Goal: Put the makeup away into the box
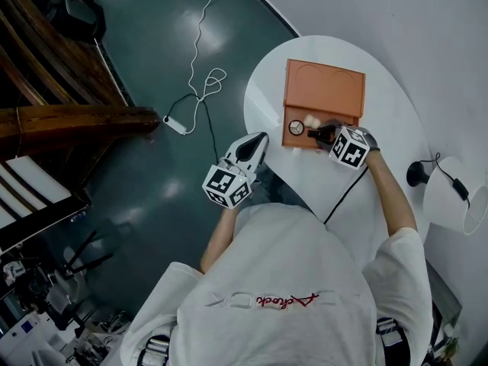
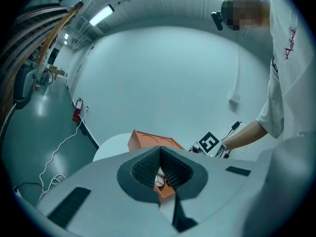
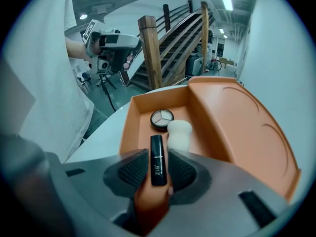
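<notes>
An orange box [image 1: 324,88] lies open on the white round table [image 1: 263,90], its lid folded back. In its tray sit a round compact [image 3: 162,117] and a pale sponge [image 3: 179,132]. My right gripper [image 3: 158,157] points steeply down over the tray's near wall, shut on a black lipstick [image 3: 158,159] that reaches into the tray beside the sponge. In the head view the right gripper [image 1: 324,133] stands at the tray's near edge. My left gripper [image 1: 258,142] hovers off the table's left rim, its tips together and nothing in them; in its own view the left gripper [image 2: 159,152] faces the box [image 2: 148,139].
A white lamp [image 1: 451,193] with a black base stands at the table's right, and a black cable [image 1: 347,193] runs across the table toward me. A white power cord [image 1: 200,90] trails over the dark floor on the left, near a wooden staircase [image 1: 53,117].
</notes>
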Motion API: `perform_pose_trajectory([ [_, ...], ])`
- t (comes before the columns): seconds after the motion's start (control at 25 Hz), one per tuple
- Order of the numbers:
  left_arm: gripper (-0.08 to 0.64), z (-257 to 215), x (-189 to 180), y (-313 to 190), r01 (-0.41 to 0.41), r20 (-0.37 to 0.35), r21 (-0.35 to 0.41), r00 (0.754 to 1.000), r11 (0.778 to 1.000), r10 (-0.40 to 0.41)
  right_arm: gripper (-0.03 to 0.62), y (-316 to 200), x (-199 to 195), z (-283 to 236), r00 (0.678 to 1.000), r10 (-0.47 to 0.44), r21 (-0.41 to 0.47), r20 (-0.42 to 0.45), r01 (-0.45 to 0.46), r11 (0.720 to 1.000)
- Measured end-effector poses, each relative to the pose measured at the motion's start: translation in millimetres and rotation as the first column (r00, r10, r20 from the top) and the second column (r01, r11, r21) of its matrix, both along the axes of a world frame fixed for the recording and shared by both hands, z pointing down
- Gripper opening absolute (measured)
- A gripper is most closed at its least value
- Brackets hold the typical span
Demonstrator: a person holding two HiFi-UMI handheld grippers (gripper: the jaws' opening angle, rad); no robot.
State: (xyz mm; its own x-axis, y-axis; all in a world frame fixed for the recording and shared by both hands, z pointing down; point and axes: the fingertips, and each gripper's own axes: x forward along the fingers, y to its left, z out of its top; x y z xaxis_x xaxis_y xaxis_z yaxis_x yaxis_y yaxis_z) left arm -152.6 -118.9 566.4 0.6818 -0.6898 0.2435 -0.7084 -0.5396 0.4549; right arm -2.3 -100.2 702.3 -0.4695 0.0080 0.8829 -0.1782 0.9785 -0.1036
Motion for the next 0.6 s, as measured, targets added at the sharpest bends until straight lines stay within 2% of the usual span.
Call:
perform_pose_trajectory([
  [0.16, 0.011, -7, -1, 0, -0.003, 0.005, 0.014, 1.0, 1.0, 0.003, 0.14, -1, 0, -7, 1.0, 0.011, 0.008, 0.001, -0.011, 1.0],
  [0.32, 0.011, -16, 1, 2, -0.011, 0.012, 0.036, 1.0, 0.999, 0.01, 0.139, -5, 0, -21, 0.998, 0.053, 0.082, 0.03, -0.056, 0.995],
  [0.6, 0.011, -29, 10, 11, -0.034, 0.02, 0.068, 0.999, 0.997, 0.033, 0.031, -10, 1, -45, 0.99, 0.12, 0.224, 0.078, -0.135, 0.965],
])
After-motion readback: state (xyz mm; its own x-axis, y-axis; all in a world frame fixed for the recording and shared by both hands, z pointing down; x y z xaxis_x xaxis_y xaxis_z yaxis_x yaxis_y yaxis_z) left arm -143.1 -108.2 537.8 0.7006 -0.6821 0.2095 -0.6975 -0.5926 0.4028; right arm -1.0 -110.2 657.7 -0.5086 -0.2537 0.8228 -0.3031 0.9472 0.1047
